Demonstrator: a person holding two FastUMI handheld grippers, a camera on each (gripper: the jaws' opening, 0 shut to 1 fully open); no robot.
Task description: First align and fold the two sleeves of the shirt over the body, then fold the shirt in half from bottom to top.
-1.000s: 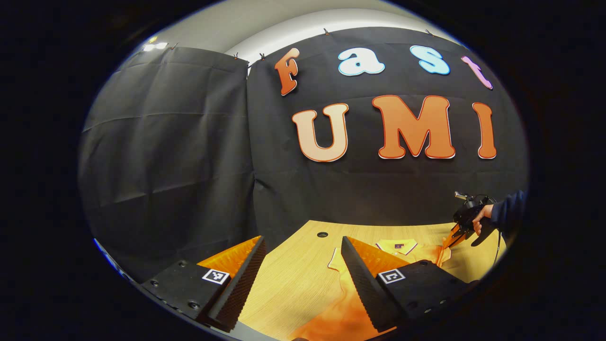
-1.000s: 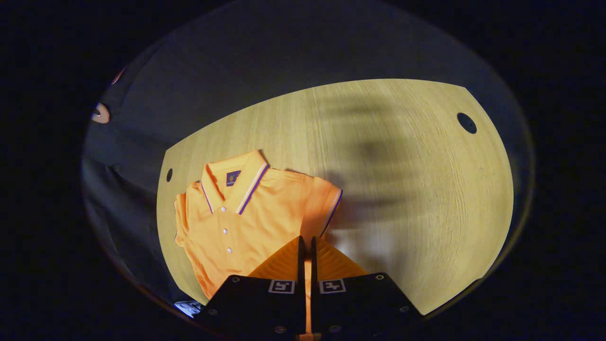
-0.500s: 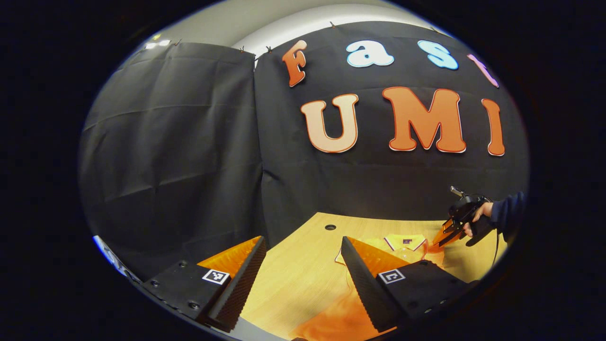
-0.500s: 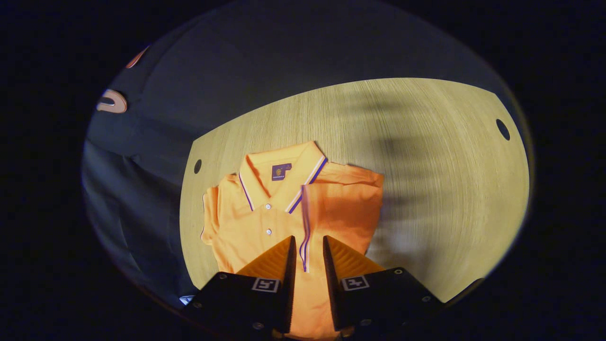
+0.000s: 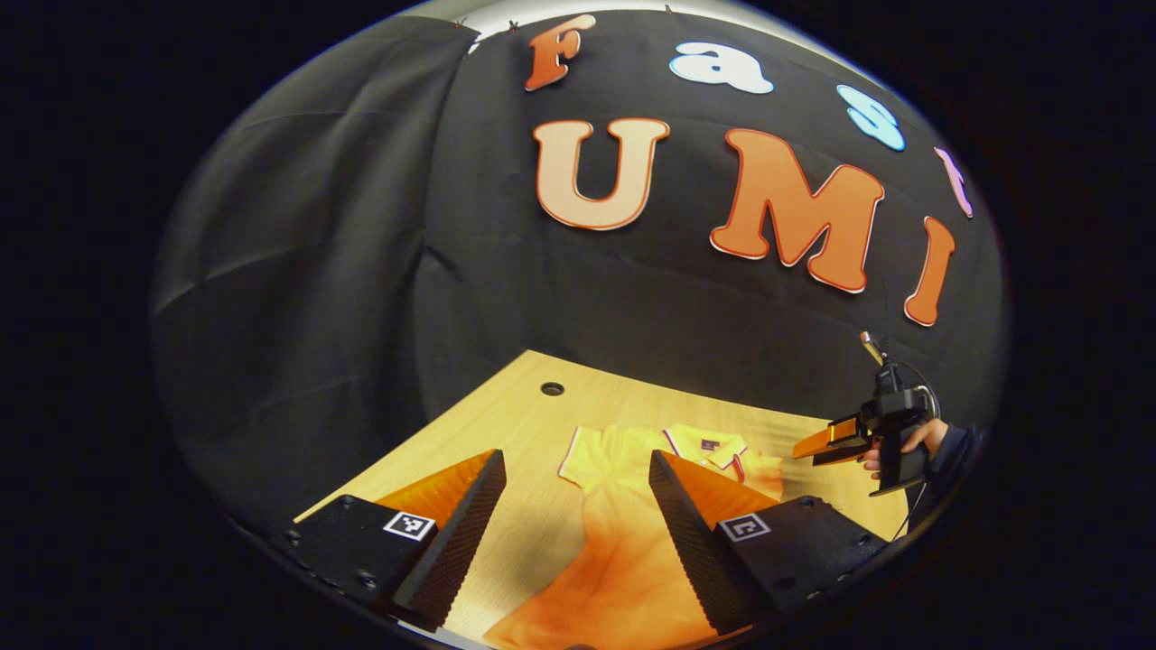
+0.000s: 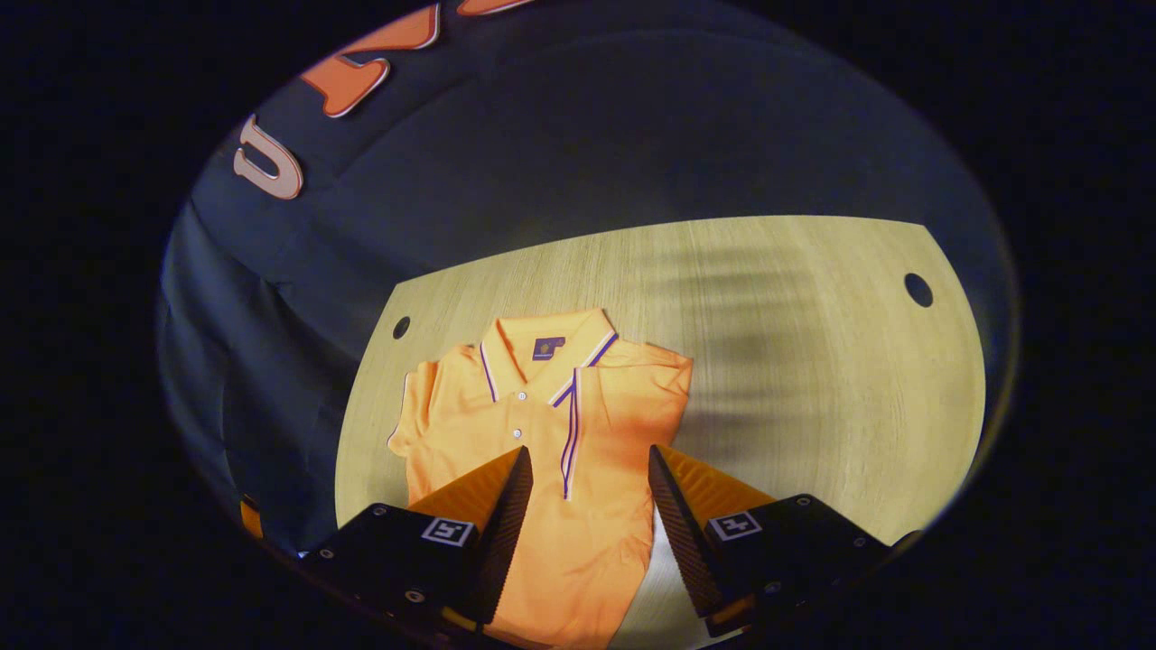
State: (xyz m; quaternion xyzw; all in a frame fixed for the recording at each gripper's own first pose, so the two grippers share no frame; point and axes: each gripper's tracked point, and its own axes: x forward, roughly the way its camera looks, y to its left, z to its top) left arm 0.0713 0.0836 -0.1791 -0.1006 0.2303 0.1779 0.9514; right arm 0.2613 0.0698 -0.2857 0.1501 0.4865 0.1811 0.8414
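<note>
Your right gripper (image 6: 585, 469) hangs wide open, nothing held, at frame bottom over the shirt (image 6: 551, 424), w/ one sleeve (image 6: 623, 406) folded across the body. Left gripper (image 5: 578, 478) gapes too, empty. Shirt lies mid-table (image 6: 813, 379).

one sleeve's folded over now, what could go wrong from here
1. The folded sleeve lies loose on the polo shirt; the open right gripper just above could snag and undo it.
2. The other sleeve is still spread out; folded off-line, its striped cuff may not meet the first cuff.
3. The open left gripper might pinch body fabric along with that sleeve.
</note>
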